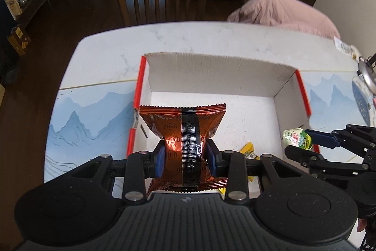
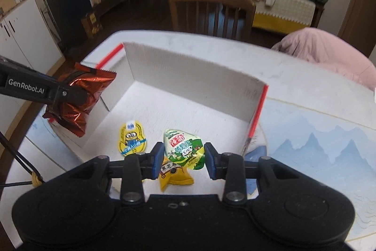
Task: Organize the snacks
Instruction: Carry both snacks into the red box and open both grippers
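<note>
Between the blue pads of the left claw (image 1: 185, 155) sits a red Oreo packet (image 1: 183, 133) of crinkled metallic foil, glossy and catching light. The claw itself looks like matt black plastic with small bright metal pivot pins. Just beyond it stands a box (image 1: 218, 72) of white corrugated cardboard, matt, with raw fluted edges and red outer faces. In the right claw (image 2: 184, 158) is a green-and-white pouch (image 2: 184, 149) of shiny plastic film; beside and below it lie two yellow sachets (image 2: 131, 141), equally glossy. The bench (image 1: 94, 109) under them is smooth, marble-like stone with a smooth printed mat.
</note>
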{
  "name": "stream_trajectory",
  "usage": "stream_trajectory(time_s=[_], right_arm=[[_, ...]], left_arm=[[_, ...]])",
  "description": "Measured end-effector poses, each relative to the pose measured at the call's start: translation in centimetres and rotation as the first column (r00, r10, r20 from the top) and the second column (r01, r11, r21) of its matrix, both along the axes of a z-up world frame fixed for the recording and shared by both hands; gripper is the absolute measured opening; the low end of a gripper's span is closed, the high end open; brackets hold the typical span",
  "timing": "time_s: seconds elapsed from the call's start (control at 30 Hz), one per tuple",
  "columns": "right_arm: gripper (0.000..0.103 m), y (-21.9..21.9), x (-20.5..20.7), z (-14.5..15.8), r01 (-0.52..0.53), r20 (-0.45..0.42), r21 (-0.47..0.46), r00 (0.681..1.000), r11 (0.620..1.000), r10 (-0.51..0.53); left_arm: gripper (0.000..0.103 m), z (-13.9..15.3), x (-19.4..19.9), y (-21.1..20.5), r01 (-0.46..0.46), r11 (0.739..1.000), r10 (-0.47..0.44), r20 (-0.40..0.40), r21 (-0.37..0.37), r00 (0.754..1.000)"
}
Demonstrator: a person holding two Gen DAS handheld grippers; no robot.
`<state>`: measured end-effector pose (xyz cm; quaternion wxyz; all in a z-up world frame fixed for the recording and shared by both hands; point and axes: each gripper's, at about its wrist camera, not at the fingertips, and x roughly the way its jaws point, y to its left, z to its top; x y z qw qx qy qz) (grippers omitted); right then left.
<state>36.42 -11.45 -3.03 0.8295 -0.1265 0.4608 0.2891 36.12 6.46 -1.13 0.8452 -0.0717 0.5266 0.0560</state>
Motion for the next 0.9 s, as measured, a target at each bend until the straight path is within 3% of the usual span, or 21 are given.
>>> stream_trajectory(time_s=[0.33, 0.9], right_arm=[[0.036, 2.2, 2.1, -4.1, -0.038, -0.087, -0.08, 0.996, 0.996, 0.031], [0.039, 3.4, 2.3, -5.8, -0.097, -0.105, -0.127, 0.991, 0.987, 0.084]], left_arm=[[0.034, -4.2, 3.4, -0.6, 0.023, 0.999, -0.019, -0.112, 0.03, 0.993], [0.037, -7.9, 4.8, -1.2, 0.051, 0.998, -0.039, -0.213, 0.049, 0.976]])
